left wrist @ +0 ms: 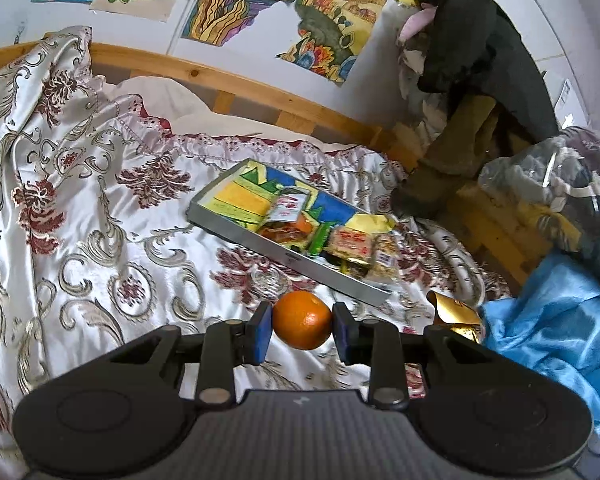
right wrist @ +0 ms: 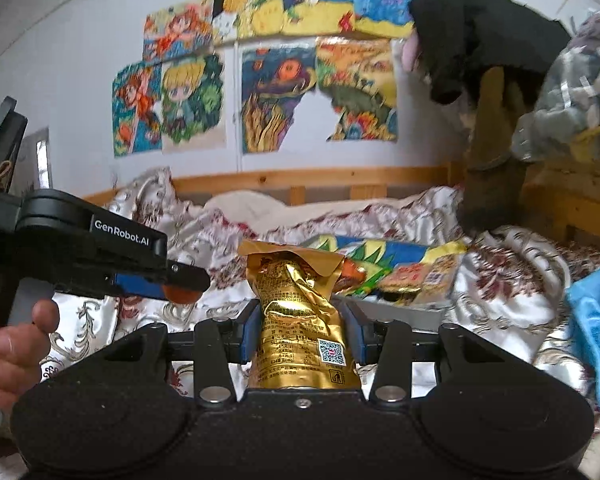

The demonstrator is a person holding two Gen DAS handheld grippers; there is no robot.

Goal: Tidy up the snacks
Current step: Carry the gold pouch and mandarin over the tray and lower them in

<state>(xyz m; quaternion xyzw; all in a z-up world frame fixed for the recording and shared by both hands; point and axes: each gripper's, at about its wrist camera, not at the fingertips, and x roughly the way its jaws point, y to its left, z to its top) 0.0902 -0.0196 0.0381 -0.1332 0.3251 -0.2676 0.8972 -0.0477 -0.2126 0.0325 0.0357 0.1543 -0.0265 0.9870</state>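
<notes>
Left wrist view: left claw [left wrist: 302,330] is closed on a round orange tangerine [left wrist: 302,320]; both blue pads [left wrist: 262,332] press its sides at 9 and 3 o'clock. The fruit sits clear of the bed, above the shiny cream bedspread with dark red floral pattern [left wrist: 100,208].

At 1 o'clock from the tangerine lies a shallow grey rectangular tray lined with a bright drawing [left wrist: 236,216]. The tray holds several small wrapped snack packets [left wrist: 348,244], grouped at its right end. Its left end shows only the lining. The tray rests on the bedspread, well apart from the claw.

At 3 o'clock from the left claw, the top of a crinkled gold foil snack pouch [left wrist: 456,316] enters the view, just beside a blue satin cloth [left wrist: 556,320].

Right wrist view: right claw [right wrist: 302,334] is partly closed on the gold pouch [right wrist: 300,320]; the pads dent its middle on both sides. The pouch stands upright, torn-looking top edge at 12 o'clock. The tray [right wrist: 396,304] lies beyond it at 1 o'clock.

The left claw [right wrist: 180,286] shows at 9 o'clock, pointing right, roughly level, with orange peel visible between its fingers. A person's hand [right wrist: 16,344] grips its handle at 8 o'clock, fingers curled.

A wooden bed rail [right wrist: 320,178] runs behind.
</notes>
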